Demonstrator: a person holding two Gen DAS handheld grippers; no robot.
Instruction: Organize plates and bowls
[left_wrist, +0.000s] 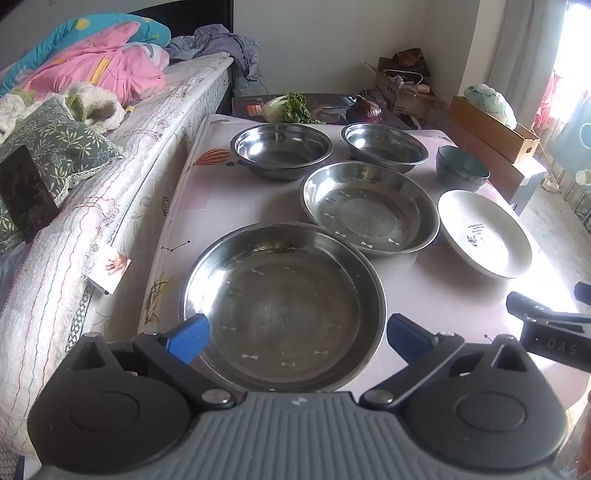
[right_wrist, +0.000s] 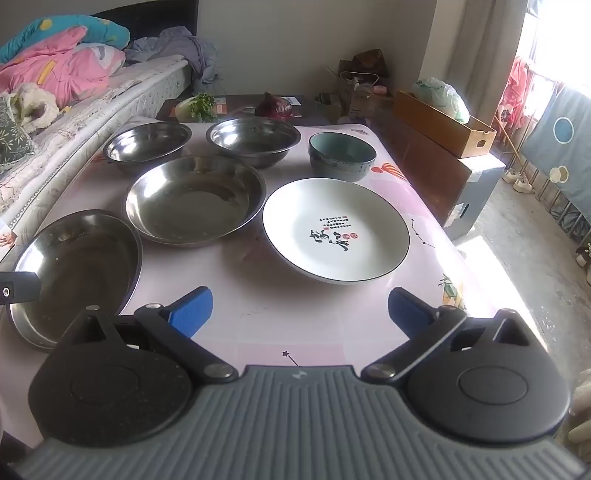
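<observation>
On the pink table (right_wrist: 236, 273) lie two wide steel plates, a near one (left_wrist: 284, 306) (right_wrist: 77, 273) and a middle one (left_wrist: 369, 206) (right_wrist: 195, 199). Behind them stand two steel bowls, left (left_wrist: 282, 147) (right_wrist: 147, 142) and right (left_wrist: 384, 142) (right_wrist: 253, 138). A dark teal ceramic bowl (left_wrist: 461, 164) (right_wrist: 341, 155) stands at the far right, and a white plate with black lettering (left_wrist: 484, 232) (right_wrist: 336, 229) lies in front of it. My left gripper (left_wrist: 297, 338) hangs open above the near steel plate's front edge. My right gripper (right_wrist: 299, 312) is open over bare table, just short of the white plate.
A bed (left_wrist: 110, 147) with pillows and bedding runs along the table's left side. Greens (right_wrist: 201, 107) and a purple vegetable (right_wrist: 275, 105) lie on a dark board beyond the table. Cardboard boxes (right_wrist: 443, 125) and a cabinet stand to the right, with open floor (right_wrist: 517, 229) past them.
</observation>
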